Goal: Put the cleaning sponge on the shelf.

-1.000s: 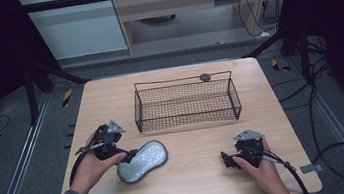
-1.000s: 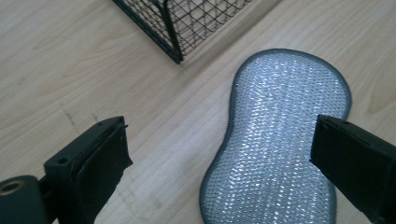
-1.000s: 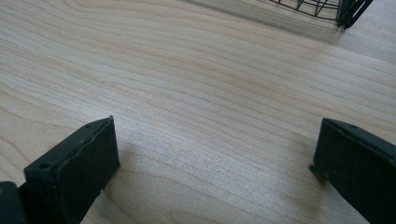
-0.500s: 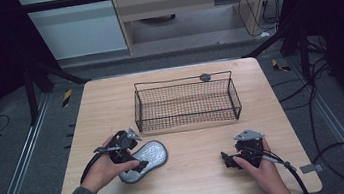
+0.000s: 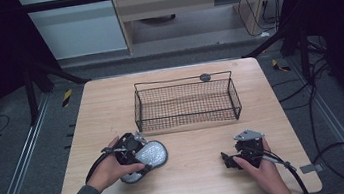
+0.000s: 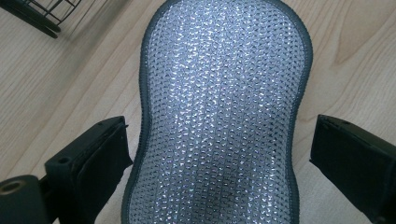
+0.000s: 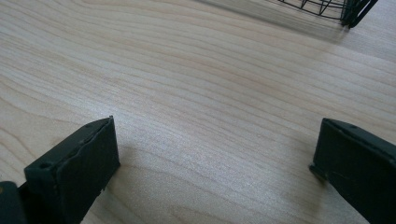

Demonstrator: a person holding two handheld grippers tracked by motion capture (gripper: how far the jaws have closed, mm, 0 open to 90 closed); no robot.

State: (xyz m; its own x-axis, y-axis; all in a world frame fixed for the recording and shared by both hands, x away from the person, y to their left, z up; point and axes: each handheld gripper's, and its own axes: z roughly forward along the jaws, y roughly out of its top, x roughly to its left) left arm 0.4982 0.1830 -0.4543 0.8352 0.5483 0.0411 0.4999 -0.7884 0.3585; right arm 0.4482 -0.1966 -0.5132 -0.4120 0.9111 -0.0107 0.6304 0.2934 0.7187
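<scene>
One silvery mesh scouring pad (image 6: 219, 116), dark-edged, waisted, flat on wood.

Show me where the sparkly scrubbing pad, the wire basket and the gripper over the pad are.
sparkly scrubbing pad (image 6: 219, 116), left gripper view, middle of its silver mesh face.
wire basket (image 5: 189, 124), high view, its near bottom rim.
left gripper (image 6: 219, 154), left gripper view, midway between its two open black jaws.
</scene>
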